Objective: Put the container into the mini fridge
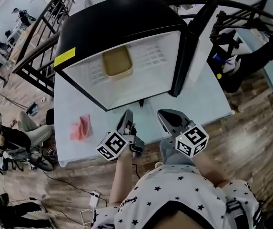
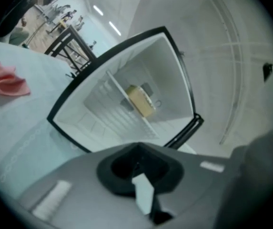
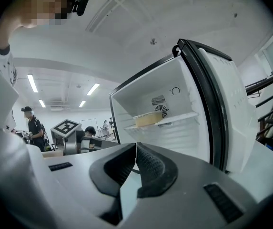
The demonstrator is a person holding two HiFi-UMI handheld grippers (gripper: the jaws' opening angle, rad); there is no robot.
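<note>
Head view: container inside the open mini fridge; left gripper and right gripper outside, fingers together, empty.

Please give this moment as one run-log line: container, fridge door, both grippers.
container: on shelf inside mini fridge | door: open | left gripper: shut, empty | right gripper: shut, empty

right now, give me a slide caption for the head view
Tan container on the shelf in the open mini fridge; left gripper and right gripper shut, empty, outside.

No legible text; yellow label on mini fridge unreadable
</note>
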